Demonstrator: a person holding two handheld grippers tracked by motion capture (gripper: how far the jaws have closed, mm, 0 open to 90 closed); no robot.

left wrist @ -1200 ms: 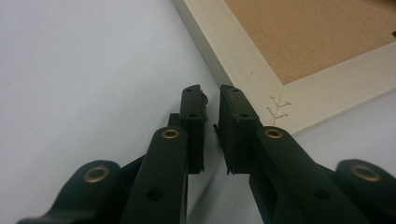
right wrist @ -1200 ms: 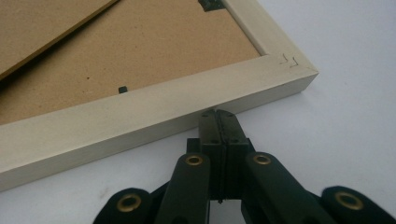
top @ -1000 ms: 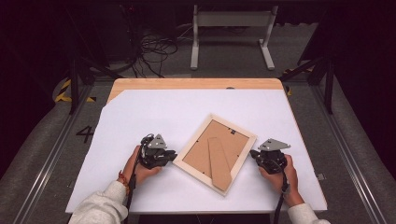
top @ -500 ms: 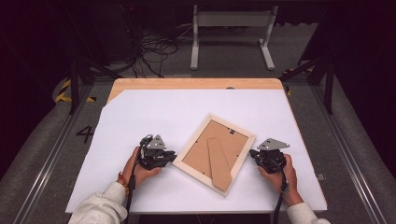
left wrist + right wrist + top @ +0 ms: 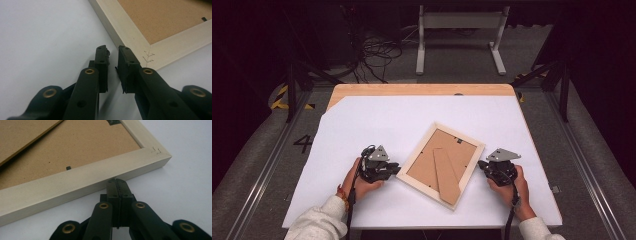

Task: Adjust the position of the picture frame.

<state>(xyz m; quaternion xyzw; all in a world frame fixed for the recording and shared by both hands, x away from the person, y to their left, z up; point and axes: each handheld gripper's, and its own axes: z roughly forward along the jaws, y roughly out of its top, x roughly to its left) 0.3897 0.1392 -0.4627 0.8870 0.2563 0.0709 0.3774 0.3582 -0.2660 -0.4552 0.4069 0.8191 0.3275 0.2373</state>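
Frame [image 5: 442,162] lies face-down on bench [image 5: 377,120], turned diagonal, cardboard back and stand [image 5: 446,175] up. Left hand-held gripper [image 5: 393,171] rests on bench at frame's left corner; in left gripper view jaws stand slightly parted, nothing between them, tips [image 5: 111,53] just beside frame edge [image 5: 130,32], contact unclear. Right hand-held gripper [image 5: 482,164] rests on bench at frame's right side; in right gripper view jaws clenched together, empty, tips [image 5: 116,182] at frame's outer edge [image 5: 82,180], near corner.
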